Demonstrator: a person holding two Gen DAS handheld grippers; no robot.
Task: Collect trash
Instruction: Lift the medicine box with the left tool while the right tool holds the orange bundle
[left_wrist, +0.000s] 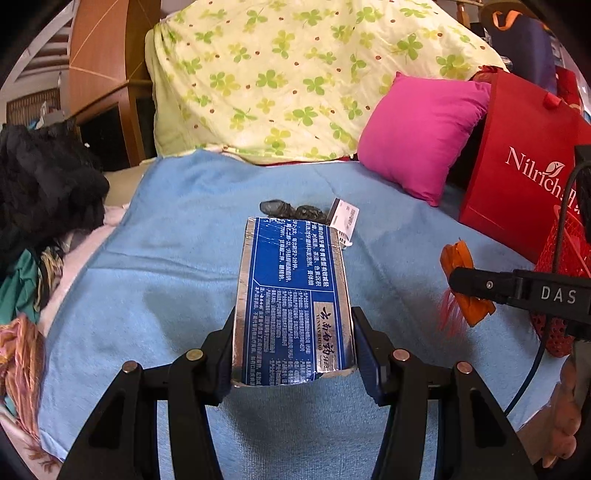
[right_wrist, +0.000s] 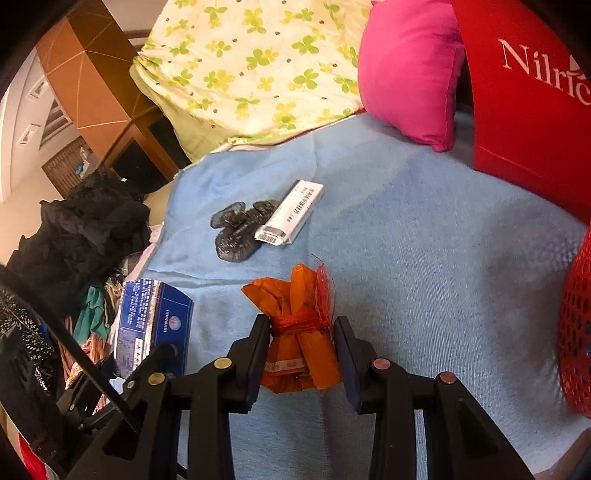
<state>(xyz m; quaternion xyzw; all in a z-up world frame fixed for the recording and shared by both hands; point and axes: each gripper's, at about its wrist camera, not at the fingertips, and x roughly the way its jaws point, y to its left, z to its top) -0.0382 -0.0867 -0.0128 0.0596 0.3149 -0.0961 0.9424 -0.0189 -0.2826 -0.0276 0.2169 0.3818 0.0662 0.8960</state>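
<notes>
My left gripper (left_wrist: 293, 350) is shut on a blue and silver toothpaste box (left_wrist: 291, 295), held above the light blue blanket (left_wrist: 177, 258); the box also shows in the right wrist view (right_wrist: 151, 325). My right gripper (right_wrist: 301, 343) is shut on an orange bundle (right_wrist: 299, 332) tied with red string, which also shows in the left wrist view (left_wrist: 463, 280). A crumpled black plastic bag (right_wrist: 236, 232) and a small white box (right_wrist: 291, 214) lie further back on the blanket.
A pink pillow (left_wrist: 421, 133) and a red paper bag (left_wrist: 524, 162) stand at the right. A red mesh basket (right_wrist: 576, 325) is at the right edge. A green-flowered quilt (left_wrist: 295, 74) is behind. Black clothes (left_wrist: 44, 192) are piled at the left.
</notes>
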